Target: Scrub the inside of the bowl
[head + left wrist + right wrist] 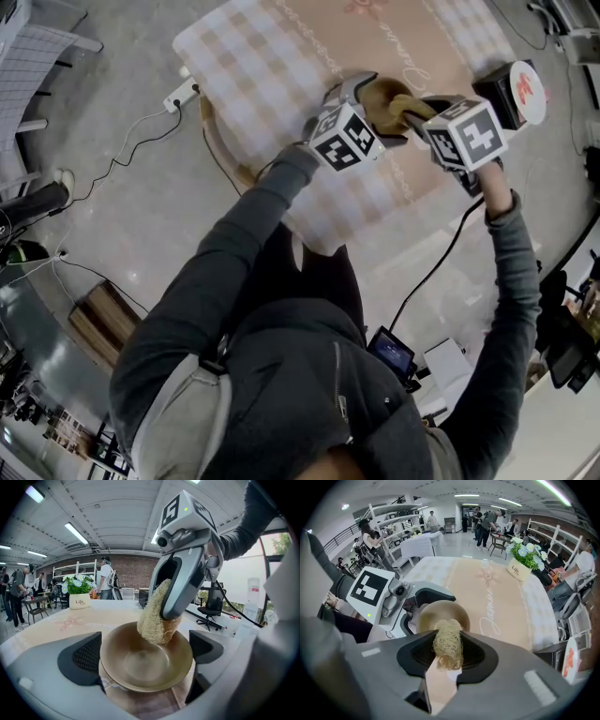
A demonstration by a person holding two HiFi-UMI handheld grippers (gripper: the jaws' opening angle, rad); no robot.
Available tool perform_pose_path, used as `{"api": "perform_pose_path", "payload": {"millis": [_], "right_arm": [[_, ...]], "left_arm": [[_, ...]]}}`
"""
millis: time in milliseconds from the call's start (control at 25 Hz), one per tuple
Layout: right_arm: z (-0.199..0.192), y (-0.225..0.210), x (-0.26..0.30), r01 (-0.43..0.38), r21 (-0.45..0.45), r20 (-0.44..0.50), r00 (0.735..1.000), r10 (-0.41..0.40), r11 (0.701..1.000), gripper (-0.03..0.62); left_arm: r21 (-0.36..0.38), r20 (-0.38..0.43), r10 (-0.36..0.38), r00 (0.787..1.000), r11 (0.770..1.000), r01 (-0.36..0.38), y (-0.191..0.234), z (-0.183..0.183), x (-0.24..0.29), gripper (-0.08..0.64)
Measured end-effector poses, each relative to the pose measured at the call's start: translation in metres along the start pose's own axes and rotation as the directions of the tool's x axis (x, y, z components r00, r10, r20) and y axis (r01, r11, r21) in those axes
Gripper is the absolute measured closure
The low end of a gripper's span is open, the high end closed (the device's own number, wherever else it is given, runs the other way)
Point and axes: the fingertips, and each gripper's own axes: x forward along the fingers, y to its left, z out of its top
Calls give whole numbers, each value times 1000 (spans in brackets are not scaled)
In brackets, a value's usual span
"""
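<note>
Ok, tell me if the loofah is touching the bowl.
Cannot tell. In the left gripper view the loofah overlaps the far rim and inner wall of the bowl, but no view plainly shows contact or a gap.

**Both arms out, both tools clamped**

The grey-sleeved left arm (pixel 234 244) and right arm (pixel 514 272) reach over the desk's (pixel 272 56) near edge. The left tool (pixel 145 656) clasps the bowl (pixel 136 670) between its jaws. The right tool (pixel 447 654), angled downward, pinches a loofah (pixel 448 644).

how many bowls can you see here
1. The brown bowl is gripped between the left tongs, with the loofah scrubber in the right tongs reaching into it. Part of the table is out of sight, so another could be hidden.
</note>
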Motion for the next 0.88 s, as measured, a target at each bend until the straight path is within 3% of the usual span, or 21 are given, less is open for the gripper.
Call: {"api": "perform_pose_path", "payload": {"millis": [400,880], "right_arm": [[-8,5,8,-49,20,-127,991,52,999,474],[-13,18,16,-132,1,-261,957,128,991,479]], "left_arm": [[9,-2,6,1000,1000,-6,0,0,1,-25],[17,-5,6,1000,1000,-6,-1,-1,0,-25]]}}
